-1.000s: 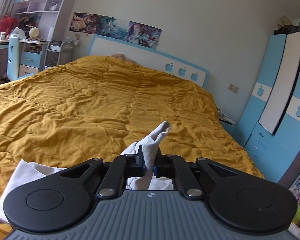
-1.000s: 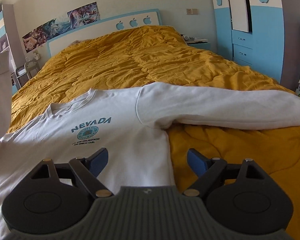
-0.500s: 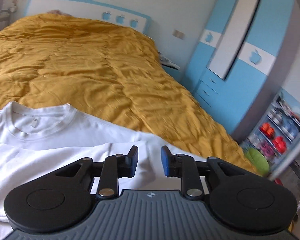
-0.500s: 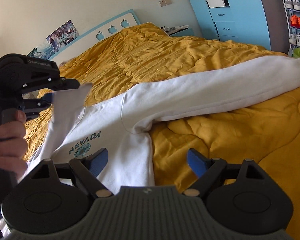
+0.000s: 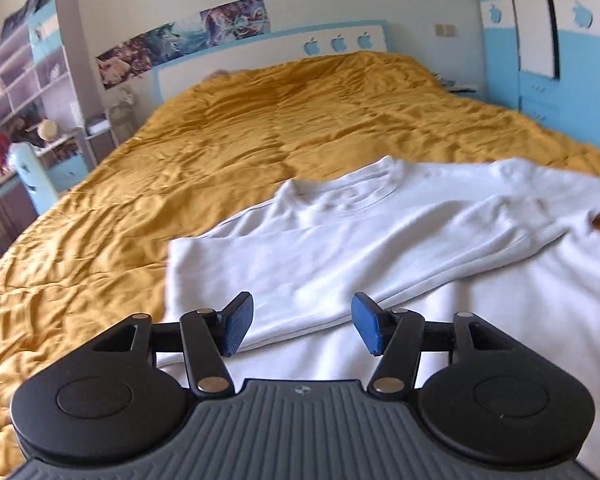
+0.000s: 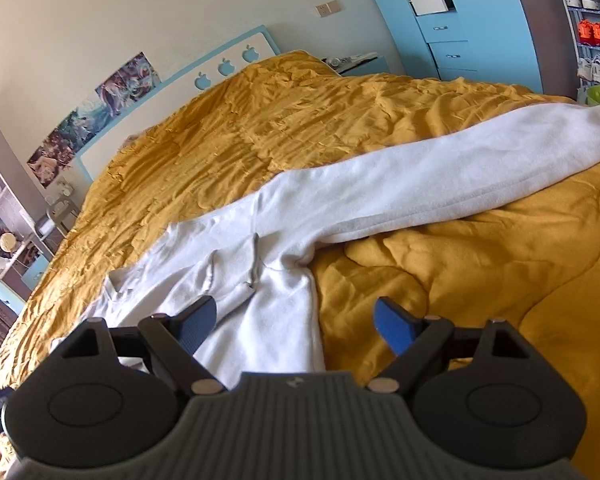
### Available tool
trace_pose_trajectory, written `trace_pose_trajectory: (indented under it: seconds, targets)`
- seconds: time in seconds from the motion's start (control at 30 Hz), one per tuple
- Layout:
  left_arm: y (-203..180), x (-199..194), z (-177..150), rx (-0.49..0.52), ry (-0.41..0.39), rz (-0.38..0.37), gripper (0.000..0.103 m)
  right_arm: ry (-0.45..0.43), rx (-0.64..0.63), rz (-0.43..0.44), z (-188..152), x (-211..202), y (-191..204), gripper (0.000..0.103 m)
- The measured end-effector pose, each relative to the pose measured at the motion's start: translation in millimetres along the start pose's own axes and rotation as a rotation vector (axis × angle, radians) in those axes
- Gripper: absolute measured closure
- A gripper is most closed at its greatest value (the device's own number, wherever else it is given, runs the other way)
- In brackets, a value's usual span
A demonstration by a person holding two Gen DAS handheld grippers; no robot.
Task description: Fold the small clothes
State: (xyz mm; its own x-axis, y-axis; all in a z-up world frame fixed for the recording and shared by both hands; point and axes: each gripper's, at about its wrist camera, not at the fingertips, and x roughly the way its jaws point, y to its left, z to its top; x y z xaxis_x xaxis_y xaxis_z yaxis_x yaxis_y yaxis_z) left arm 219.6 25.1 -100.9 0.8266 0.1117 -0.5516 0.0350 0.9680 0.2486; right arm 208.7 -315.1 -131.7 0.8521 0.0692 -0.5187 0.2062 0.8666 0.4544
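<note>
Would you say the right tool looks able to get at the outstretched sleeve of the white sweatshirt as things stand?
Probably yes: the right tool is open, and the sleeve lies flat on the yellow quilt ahead of it, with nothing resting on or across it.

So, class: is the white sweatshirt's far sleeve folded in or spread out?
Spread out: that sleeve stretches sideways across the yellow quilt, away from the body.

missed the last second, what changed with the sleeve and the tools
The left tool let go of the left sleeve, which now lies folded across the white sweatshirt. The right tool stayed open; the right sleeve stays spread on the yellow quilt.
</note>
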Motion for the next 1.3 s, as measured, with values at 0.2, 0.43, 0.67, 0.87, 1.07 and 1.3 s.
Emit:
trace_pose_trajectory:
  seconds: [0.2,0.43,0.67,0.87,1.07,1.3]
  targets:
    - [40,36,-23,0.036,0.079,0.128,0.036,-0.034,-0.021,0.160,-9,-7,17,0.021]
    - [58,75,-37,-0.024,0.158,0.122,0.037,-0.010,-0.052,0.126,-20,2,26,0.021]
    - [80,87,-46,-0.169,0.134,0.120,0.089,0.015,-0.088,0.101,-26,11,29,0.021]
    - [96,65,-53,-0.305,0.049,0.137,0.092,0.025,-0.112,0.093,-28,15,30,0.021]
    - [103,71,-51,-0.349,0.155,0.140,0.074,0.030,-0.109,0.096,-26,17,28,0.021]
    - [116,22,-58,-0.487,0.074,0.031,0.057,0.038,-0.081,0.105,-23,19,26,0.021]
